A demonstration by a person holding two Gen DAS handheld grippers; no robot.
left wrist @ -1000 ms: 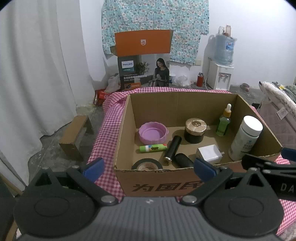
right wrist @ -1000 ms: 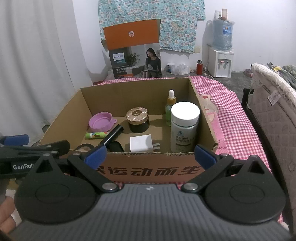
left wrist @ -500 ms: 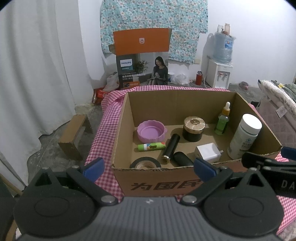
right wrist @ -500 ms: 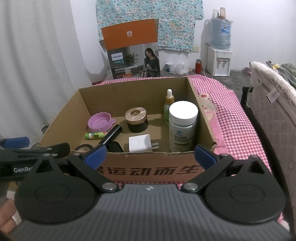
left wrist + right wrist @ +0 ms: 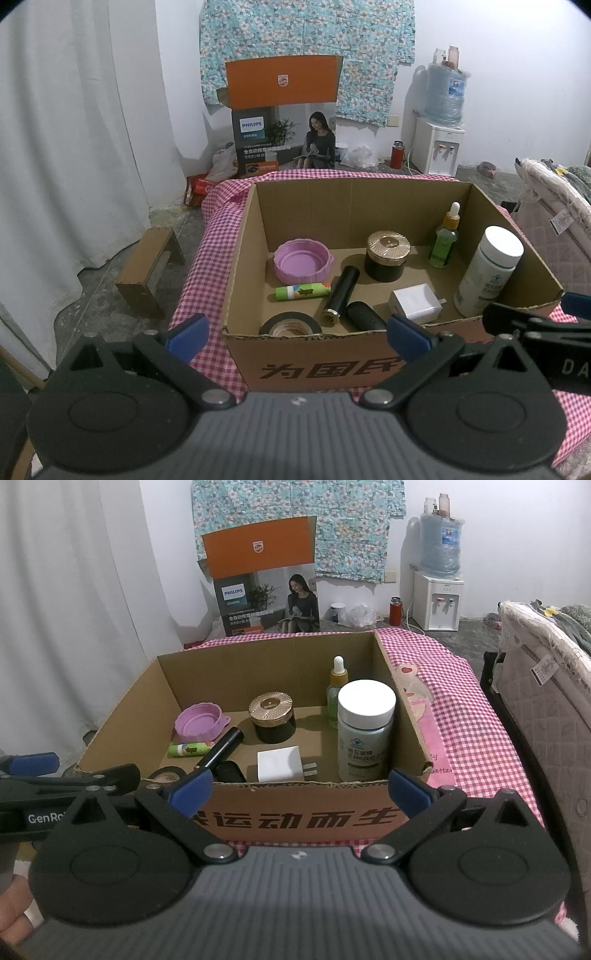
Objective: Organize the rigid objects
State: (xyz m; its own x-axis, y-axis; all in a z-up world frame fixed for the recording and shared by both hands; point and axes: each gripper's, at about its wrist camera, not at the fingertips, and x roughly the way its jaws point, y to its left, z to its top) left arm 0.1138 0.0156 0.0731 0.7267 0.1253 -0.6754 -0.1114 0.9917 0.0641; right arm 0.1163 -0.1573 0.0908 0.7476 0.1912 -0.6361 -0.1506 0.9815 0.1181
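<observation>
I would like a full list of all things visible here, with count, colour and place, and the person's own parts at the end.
cardboard box: 1, brown, on checked cloth
checked cloth: 1, pink-white, under box
lid: 1, purple, box back left
jar: 1, black, gold cap, box middle
dropper bottle: 1, green, back right
pill bottle: 1, white, right side
charger: 1, white, front
glue stick: 1, green, lying
tape roll: 1, black, front left
left tool: open
right tool: open

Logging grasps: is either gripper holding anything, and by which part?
Nothing is held. The left gripper and right gripper are open, short of the cardboard box.
</observation>
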